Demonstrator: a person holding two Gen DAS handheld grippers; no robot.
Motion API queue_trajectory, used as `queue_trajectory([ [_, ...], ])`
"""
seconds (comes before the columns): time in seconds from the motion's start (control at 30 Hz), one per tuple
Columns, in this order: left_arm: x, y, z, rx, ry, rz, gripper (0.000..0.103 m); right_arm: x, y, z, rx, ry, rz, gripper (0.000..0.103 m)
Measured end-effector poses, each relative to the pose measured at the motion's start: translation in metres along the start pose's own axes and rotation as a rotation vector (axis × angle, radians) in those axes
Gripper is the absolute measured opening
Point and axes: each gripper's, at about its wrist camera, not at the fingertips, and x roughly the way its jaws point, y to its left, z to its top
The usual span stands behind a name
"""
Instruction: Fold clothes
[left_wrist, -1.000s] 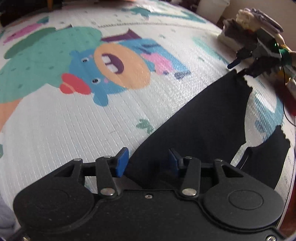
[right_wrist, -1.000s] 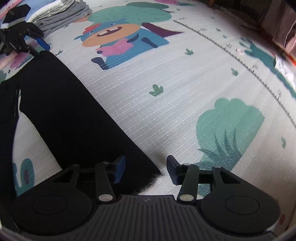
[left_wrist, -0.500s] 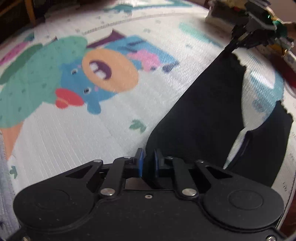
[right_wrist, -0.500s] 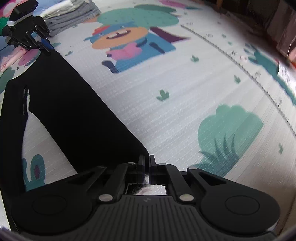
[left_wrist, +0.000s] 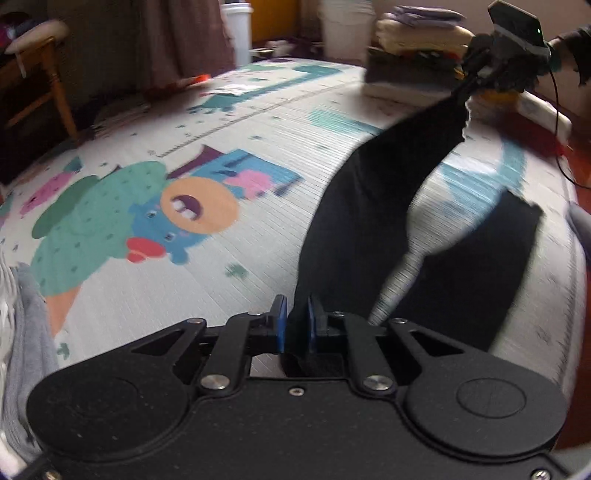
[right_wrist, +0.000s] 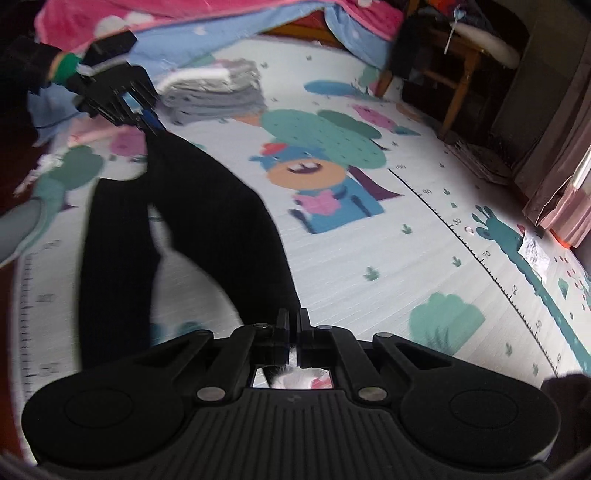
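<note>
Black trousers (left_wrist: 354, 206) hung stretched across the frame's centre above the cartoon play mat (left_wrist: 155, 280), one leg lifted taut, the other (left_wrist: 476, 273) lying at lower right. At bottom centre the left gripper (left_wrist: 296, 325) pinched one end; the right gripper (right_wrist: 293, 328) clamped the opposite end. Folded grey clothes (right_wrist: 214, 92) sat upper left in the right wrist view.

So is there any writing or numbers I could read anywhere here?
"100", "90", "80", "70": beside the printed ruler line on the play mat, right wrist view.
Further numbers down that line: too blurred.
Numbers along the mat's left edge: too blurred.
Left wrist view: nothing readable.
</note>
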Motion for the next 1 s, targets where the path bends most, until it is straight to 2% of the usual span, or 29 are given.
queue_trajectory([
  [0.13, -0.006, -0.033, -0.024, 0.107, 0.085, -0.046, 0.009, -0.017, 0.054, -0.026, -0.019, 0.053, 0.036, 0.005],
  [0.2, -0.002, -0.046, -0.035, 0.164, 0.136, -0.061, 0.009, -0.016, 0.073, -0.045, 0.024, 0.087, 0.056, 0.005],
  [0.33, 0.007, -0.058, -0.048, 0.221, 0.189, -0.054, 0.009, -0.007, 0.104, -0.075, 0.019, 0.155, 0.075, 0.005],
  [0.6, 0.007, -0.065, -0.055, 0.228, 0.201, -0.061, 0.009, -0.023, 0.141, -0.070, -0.215, 0.144, -0.021, 0.005],
  [0.77, 0.006, -0.069, -0.059, 0.232, 0.208, -0.066, 0.009, -0.017, 0.160, -0.080, -0.371, 0.162, -0.053, 0.005],
  [1.0, 0.006, -0.067, -0.062, 0.174, 0.197, -0.058, 0.009, -0.028, 0.149, -0.055, -0.472, 0.114, -0.201, 0.005],
])
